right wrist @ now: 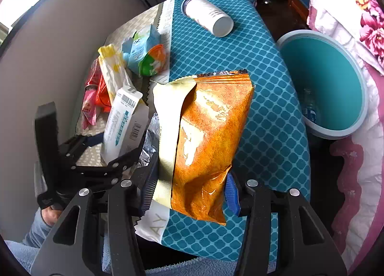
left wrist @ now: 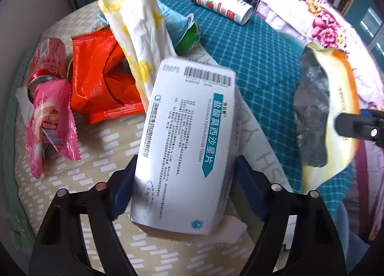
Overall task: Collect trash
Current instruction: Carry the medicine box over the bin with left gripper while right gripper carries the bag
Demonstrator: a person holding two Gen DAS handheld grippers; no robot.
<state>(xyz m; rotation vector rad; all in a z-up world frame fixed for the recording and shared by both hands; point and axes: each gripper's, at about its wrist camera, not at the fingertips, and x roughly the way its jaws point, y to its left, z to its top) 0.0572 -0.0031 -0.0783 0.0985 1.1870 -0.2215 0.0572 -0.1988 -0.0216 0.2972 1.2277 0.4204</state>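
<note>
My left gripper (left wrist: 186,168) is shut on a white medicine box (left wrist: 189,146) with teal lettering; the blue pads press its two long sides and the box tilts up off the beige placemat. In the right wrist view that box (right wrist: 121,119) stands upright in the left gripper (right wrist: 105,156). My right gripper (right wrist: 189,187) is shut on an opened orange chip bag (right wrist: 211,141), which hangs above the teal tablecloth. The left wrist view shows the bag (left wrist: 333,112) at the right, with its silver inside showing, and part of the right gripper (left wrist: 360,127) beside it.
On the table lie a red can (left wrist: 45,59), a pink wrapper (left wrist: 50,119), an orange-red wrapper (left wrist: 100,79), a yellow-white wrapper (left wrist: 136,31), a green cup (left wrist: 187,35) and a white strawberry tube (left wrist: 220,4). A teal bin (right wrist: 336,71) stands right of the table, against floral bedding.
</note>
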